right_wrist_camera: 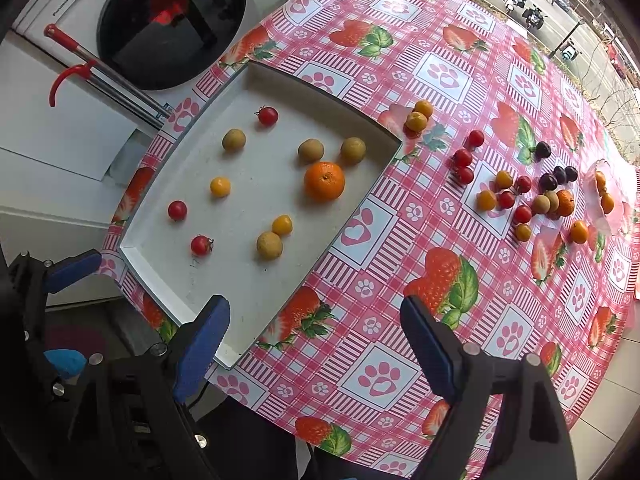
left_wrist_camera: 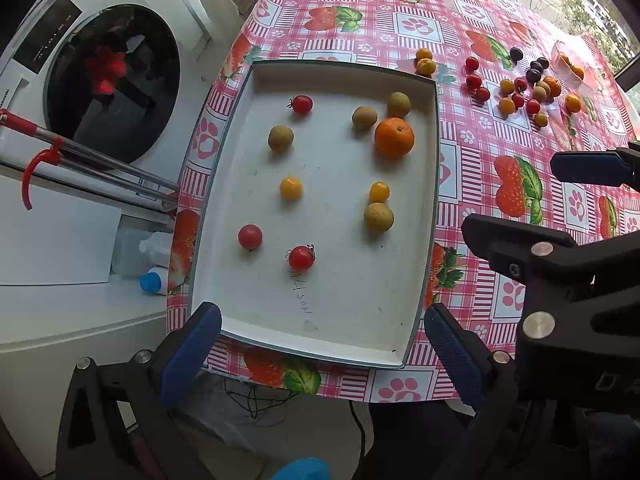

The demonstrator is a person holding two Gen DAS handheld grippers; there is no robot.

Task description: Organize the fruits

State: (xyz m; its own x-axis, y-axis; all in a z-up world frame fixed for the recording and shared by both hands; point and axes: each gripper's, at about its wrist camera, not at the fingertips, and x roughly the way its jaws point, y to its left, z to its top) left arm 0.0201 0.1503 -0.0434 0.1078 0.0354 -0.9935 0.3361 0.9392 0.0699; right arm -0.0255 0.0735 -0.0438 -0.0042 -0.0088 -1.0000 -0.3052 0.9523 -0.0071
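1. Clearly, we see the left gripper [left_wrist_camera: 320,356] and right gripper [right_wrist_camera: 316,344] with jaws spread wide, empty.
2. Our white tray [left_wrist_camera: 344,320] on the bench [right_wrist_camera: 400,240] holds an orange [left_wrist_camera: 394,137], cherry tomatoes and longans; more fruit lies beside it.

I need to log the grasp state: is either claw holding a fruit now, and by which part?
Nothing is held. The left claw and the right claw are both open and empty, above the near end of the white tray.
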